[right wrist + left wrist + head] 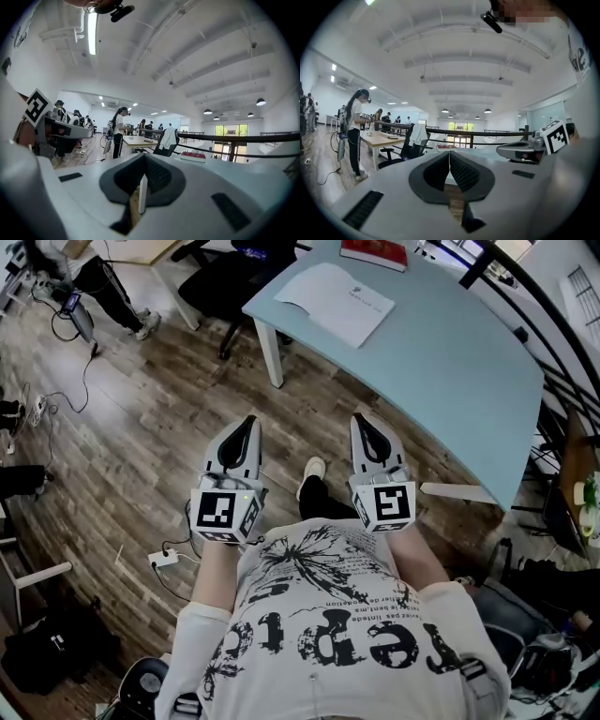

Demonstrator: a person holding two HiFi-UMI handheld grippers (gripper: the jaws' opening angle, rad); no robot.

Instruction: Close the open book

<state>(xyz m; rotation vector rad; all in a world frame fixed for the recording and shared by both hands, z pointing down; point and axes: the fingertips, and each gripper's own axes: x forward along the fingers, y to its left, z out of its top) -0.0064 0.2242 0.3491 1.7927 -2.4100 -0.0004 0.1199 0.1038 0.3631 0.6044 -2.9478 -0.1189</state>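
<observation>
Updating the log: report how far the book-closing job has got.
Done: nothing; the open book lies open on the blue table. In hand: nothing; left gripper and right gripper are shut, empty, short of the table. Left: reach the book, fold it closed.

A pale blue table [450,362] stands on a wooden floor [141,427], a red book [373,252] near its far edge. A black office chair [225,277] sits beside it; a white power strip [164,559] lies on the floor.
</observation>
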